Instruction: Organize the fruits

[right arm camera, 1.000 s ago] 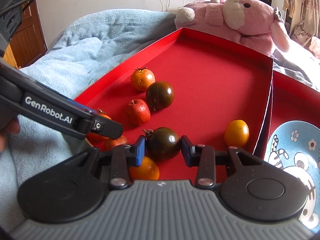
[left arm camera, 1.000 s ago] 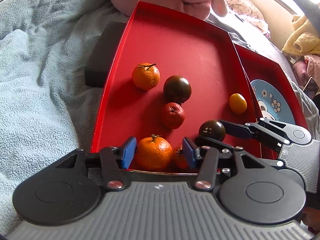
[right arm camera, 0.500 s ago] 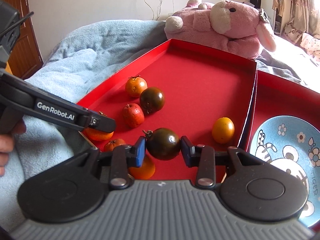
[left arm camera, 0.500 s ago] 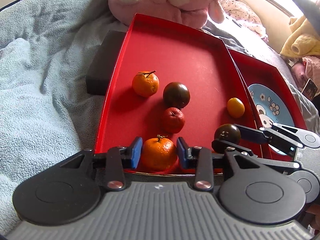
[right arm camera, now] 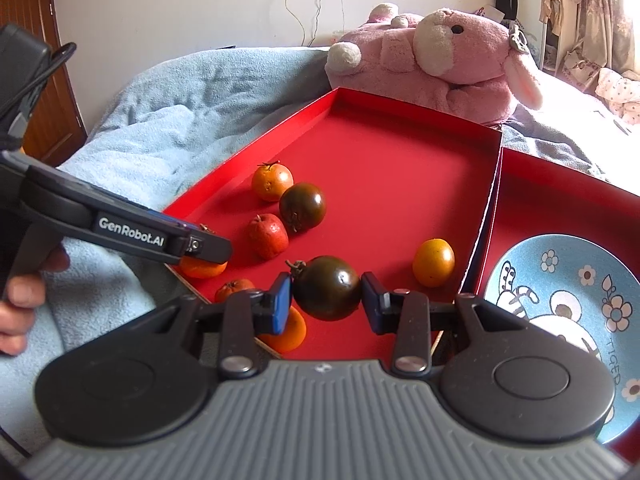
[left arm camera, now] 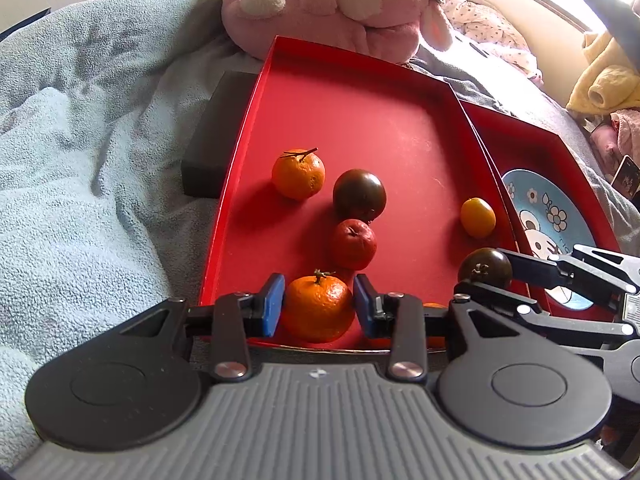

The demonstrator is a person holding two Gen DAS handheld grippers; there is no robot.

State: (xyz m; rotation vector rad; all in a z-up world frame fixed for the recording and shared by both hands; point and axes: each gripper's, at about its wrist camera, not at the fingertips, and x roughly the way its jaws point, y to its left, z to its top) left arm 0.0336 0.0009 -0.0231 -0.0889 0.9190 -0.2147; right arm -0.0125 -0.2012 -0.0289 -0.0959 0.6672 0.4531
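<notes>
My left gripper (left arm camera: 319, 309) is shut on a large orange mandarin (left arm camera: 317, 307) at the near edge of the big red tray (left arm camera: 384, 120). My right gripper (right arm camera: 326, 302) is shut on a dark tomato (right arm camera: 327, 288) and holds it above the tray's near right part; the tomato also shows in the left wrist view (left arm camera: 485, 267). In the tray lie another mandarin (left arm camera: 298, 173), a second dark tomato (left arm camera: 359, 194), a red fruit (left arm camera: 353, 243) and a small yellow-orange fruit (left arm camera: 477, 217). Two more small orange fruits (right arm camera: 234, 289) lie near the front edge.
A second red tray (right arm camera: 560, 196) to the right holds a blue patterned plate (right arm camera: 568, 280). A pink plush toy (right arm camera: 432, 60) lies behind the trays. A black box (left arm camera: 212, 136) lies left of the big tray. All rests on a blue-grey blanket (left arm camera: 80, 160).
My left gripper closed on the large mandarin. Both grippers rose and drew back with their fruits, the right one carrying the dark tomato up off the tray.
</notes>
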